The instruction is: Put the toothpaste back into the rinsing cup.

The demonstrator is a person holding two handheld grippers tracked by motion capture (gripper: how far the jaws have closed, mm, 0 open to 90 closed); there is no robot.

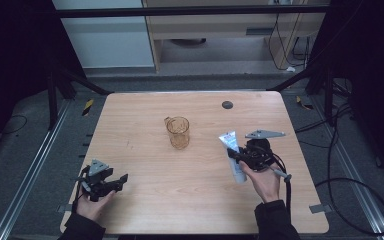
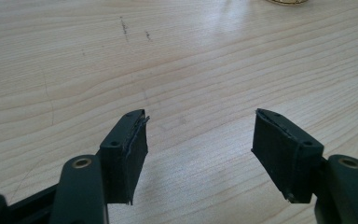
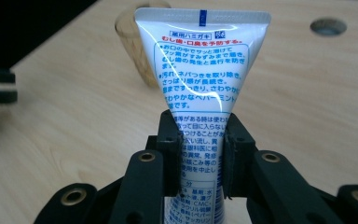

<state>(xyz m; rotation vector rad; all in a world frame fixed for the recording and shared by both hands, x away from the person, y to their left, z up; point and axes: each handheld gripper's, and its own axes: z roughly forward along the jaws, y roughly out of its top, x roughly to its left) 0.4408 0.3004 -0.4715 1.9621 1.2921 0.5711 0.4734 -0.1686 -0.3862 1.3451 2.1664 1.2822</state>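
We are clamping the toothpaste tube (image 3: 200, 93) in our right gripper (image 3: 201, 154), right of the amber cup (image 1: 178, 132); our left gripper (image 2: 200, 149) fingers are gaping wide, gripping nothing.

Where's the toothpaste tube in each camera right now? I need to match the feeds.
High view: toothpaste tube right of centre, in the right tongs.
Left gripper view: not in it.
Right gripper view: centre, clamped upright.
Shared landmark: amber cup behind the tube, base at the top edge.
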